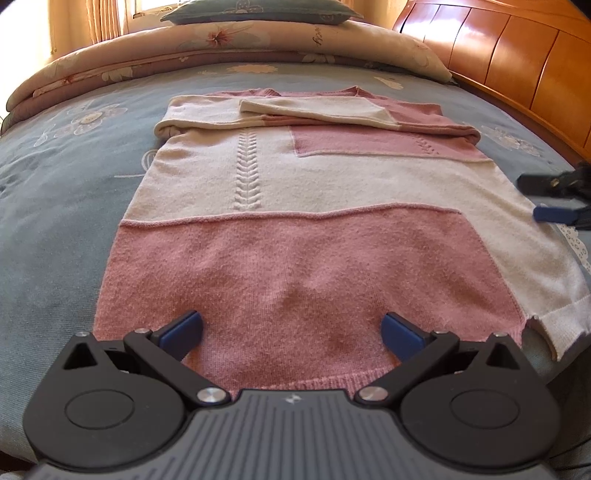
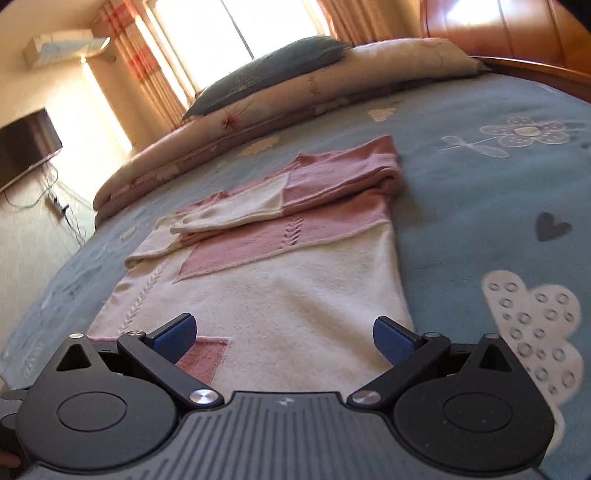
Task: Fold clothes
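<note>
A pink and cream knit sweater (image 1: 295, 206) lies flat on the blue bed, its sleeves folded across the chest at the far end. My left gripper (image 1: 291, 334) is open just above the pink hem, nothing between its blue pads. My right gripper (image 2: 284, 338) is open over the sweater (image 2: 280, 280) near its cream right side. In the left wrist view the right gripper (image 1: 554, 197) shows at the right edge beside the sweater, with its fingers apart.
The blue bedspread (image 1: 66, 192) with flower and heart patterns surrounds the sweater. A folded floral quilt (image 1: 221, 48) and a blue pillow (image 1: 258, 11) lie at the far end. A wooden headboard (image 1: 517, 62) runs along the right. A television (image 2: 26, 144) stands left.
</note>
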A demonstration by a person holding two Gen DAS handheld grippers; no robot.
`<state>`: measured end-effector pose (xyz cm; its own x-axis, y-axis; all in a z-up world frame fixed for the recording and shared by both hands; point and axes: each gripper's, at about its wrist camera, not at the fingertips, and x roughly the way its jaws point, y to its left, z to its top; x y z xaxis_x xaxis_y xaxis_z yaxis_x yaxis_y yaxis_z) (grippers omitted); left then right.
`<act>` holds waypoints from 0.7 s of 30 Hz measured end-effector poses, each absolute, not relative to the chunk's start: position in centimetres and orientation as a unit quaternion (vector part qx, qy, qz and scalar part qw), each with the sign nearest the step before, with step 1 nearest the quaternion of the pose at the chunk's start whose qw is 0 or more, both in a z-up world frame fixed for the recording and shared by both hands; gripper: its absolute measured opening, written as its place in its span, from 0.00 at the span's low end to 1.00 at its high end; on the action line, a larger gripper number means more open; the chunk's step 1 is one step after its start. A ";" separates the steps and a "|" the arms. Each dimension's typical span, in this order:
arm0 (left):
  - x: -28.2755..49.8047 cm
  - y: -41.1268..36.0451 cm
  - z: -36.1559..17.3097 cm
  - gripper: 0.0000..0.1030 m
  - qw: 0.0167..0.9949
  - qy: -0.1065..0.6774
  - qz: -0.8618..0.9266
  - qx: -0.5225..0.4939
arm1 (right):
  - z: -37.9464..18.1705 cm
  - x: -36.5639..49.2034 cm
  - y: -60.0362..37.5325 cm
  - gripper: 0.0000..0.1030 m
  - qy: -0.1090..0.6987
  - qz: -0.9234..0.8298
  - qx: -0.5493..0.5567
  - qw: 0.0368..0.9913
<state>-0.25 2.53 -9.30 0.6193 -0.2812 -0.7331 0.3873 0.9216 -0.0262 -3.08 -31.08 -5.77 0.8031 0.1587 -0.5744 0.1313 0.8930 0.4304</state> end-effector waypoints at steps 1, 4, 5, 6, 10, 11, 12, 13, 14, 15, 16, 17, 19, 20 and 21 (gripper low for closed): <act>-0.2 2.5 -9.3 0.99 0.897 0.396 -0.184 0.067 | -6.0 -2.7 -31.0 1.00 0.321 0.005 0.230 0.919; -0.1 2.3 -9.3 0.99 0.896 0.400 -0.179 0.070 | -6.5 -2.6 -30.9 1.00 0.320 0.008 0.224 0.920; -0.1 2.3 -9.3 0.99 0.896 0.402 -0.178 0.069 | -6.6 -2.8 -31.0 1.00 0.318 0.011 0.222 0.922; 0.0 2.3 -9.3 0.99 0.895 0.403 -0.177 0.069 | -6.7 -2.9 -31.0 1.00 0.316 0.015 0.221 0.923; 0.2 2.2 -9.2 0.99 0.894 0.409 -0.169 0.065 | -6.9 -3.3 -30.2 1.00 0.318 0.023 0.184 0.930; 0.1 2.2 -9.2 0.99 0.895 0.409 -0.168 0.065 | -6.9 -3.4 -29.8 1.00 0.320 0.025 0.166 0.932; 0.0 2.3 -8.9 0.99 0.896 0.405 -0.171 0.066 | -6.9 -3.4 -29.4 1.00 0.324 0.027 0.143 0.935; -0.1 2.3 -8.7 0.99 0.897 0.401 -0.174 0.067 | -6.9 -3.5 -28.9 1.00 0.328 0.029 0.120 0.937; -0.2 2.4 -8.5 0.99 0.898 0.397 -0.177 0.068 | -6.9 -3.7 -28.7 1.00 0.329 0.030 0.106 0.938; -0.3 2.5 -8.3 0.99 0.899 0.393 -0.180 0.068 | -6.7 -3.9 -28.6 1.00 0.328 0.029 0.100 0.939; -0.4 2.5 -8.1 0.99 0.900 0.389 -0.183 0.069 | -6.5 -4.4 -28.7 1.00 0.325 0.029 0.103 0.940; -0.6 2.6 -7.9 0.99 0.901 0.385 -0.186 0.070 | -6.2 -5.1 -28.9 1.00 0.317 0.034 0.116 0.941; -0.7 2.7 -7.3 0.99 0.904 0.376 -0.194 0.069 | -5.9 -6.5 -29.7 1.00 0.294 0.050 0.151 0.943; -0.3 2.7 -6.7 0.99 0.905 0.369 -0.203 0.063 | -5.7 -7.2 -30.1 1.00 0.282 0.058 0.168 0.943; 0.1 2.8 -6.0 0.99 0.906 0.363 -0.211 0.056 | -5.7 -7.6 -30.4 1.00 0.275 0.061 0.181 0.942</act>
